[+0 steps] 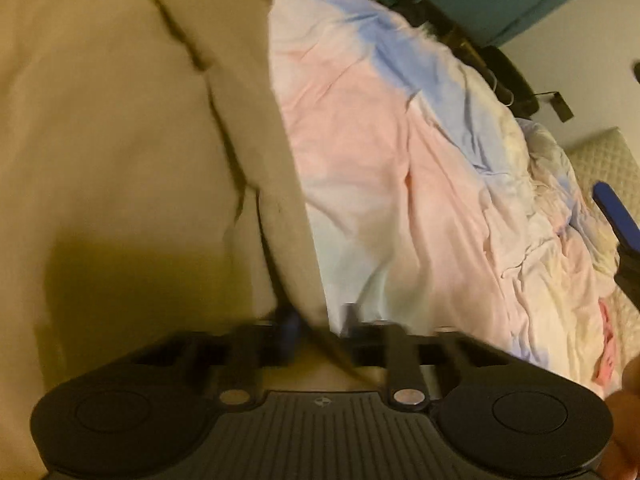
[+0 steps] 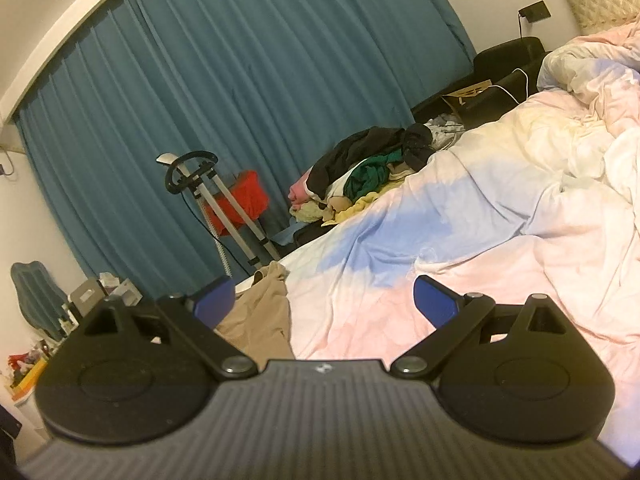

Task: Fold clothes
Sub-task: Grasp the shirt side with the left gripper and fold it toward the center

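Note:
A beige garment (image 1: 120, 128) fills the left half of the left wrist view, lying on the pastel bedspread (image 1: 380, 160). My left gripper (image 1: 318, 320) is shut on the beige garment's edge, which runs between the two fingers. In the right wrist view the beige garment (image 2: 260, 312) lies at the bed's near edge, just right of the left finger. My right gripper (image 2: 324, 300) is open and empty above the bedspread (image 2: 460, 240). Its blue finger (image 1: 616, 216) also shows at the right edge of the left wrist view.
A pile of mixed clothes (image 2: 360, 176) lies at the bed's far side. A teal curtain (image 2: 240, 100) hangs behind. A garment steamer stand (image 2: 216, 208) with a red item (image 2: 244, 200) stands on the floor. Clutter (image 2: 92, 296) sits at the left.

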Tool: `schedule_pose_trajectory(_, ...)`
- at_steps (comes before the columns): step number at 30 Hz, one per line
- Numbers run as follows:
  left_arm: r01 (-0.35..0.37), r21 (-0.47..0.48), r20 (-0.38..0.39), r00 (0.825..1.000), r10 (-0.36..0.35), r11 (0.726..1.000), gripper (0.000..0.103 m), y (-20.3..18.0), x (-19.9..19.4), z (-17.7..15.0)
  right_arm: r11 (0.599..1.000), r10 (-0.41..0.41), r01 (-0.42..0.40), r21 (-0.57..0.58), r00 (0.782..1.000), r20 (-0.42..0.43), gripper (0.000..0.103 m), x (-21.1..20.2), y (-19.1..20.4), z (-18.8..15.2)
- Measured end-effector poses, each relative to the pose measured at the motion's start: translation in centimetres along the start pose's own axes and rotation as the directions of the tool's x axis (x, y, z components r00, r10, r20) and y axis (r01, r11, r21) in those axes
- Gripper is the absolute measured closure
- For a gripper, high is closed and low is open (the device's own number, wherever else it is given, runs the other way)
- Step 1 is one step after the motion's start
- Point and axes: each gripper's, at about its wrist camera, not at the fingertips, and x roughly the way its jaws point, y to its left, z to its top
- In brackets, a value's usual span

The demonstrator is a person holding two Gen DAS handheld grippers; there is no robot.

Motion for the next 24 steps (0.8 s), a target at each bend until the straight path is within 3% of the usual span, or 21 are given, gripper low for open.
schedule_pose_trajectory(7,0.083,-0.038,0.021,0.996,-0.082,0.996,0.101,1.8,-5.0,0.3,1.000,0.013,-0.013,-0.002,1.000,-0.006,0.006,0.2,0.2,-0.2)
schedule_pose_trajectory(14,0.194,-0.190,0.020,0.981,-0.194,0.962,0.101,7.4,-10.2,1.1,0.991,0.023,-0.033,-0.128,0.997,-0.077,0.006,1.5,2.8,-2.0)
schedule_pose_trajectory(21,0.079,-0.161,-0.022,0.996,-0.084,0.984,0.099,11.6,-9.2,0.5,0.975,0.030,-0.066,-0.210,0.985,-0.173,0.006,2.4,5.6,-4.1)
schedule_pose_trajectory(24,0.065,-0.179,-0.058,0.995,-0.076,0.982,0.087,12.5,-8.2,0.9,0.968,0.028,-0.073,-0.238,0.982,-0.189,0.006,2.3,6.5,-4.9)
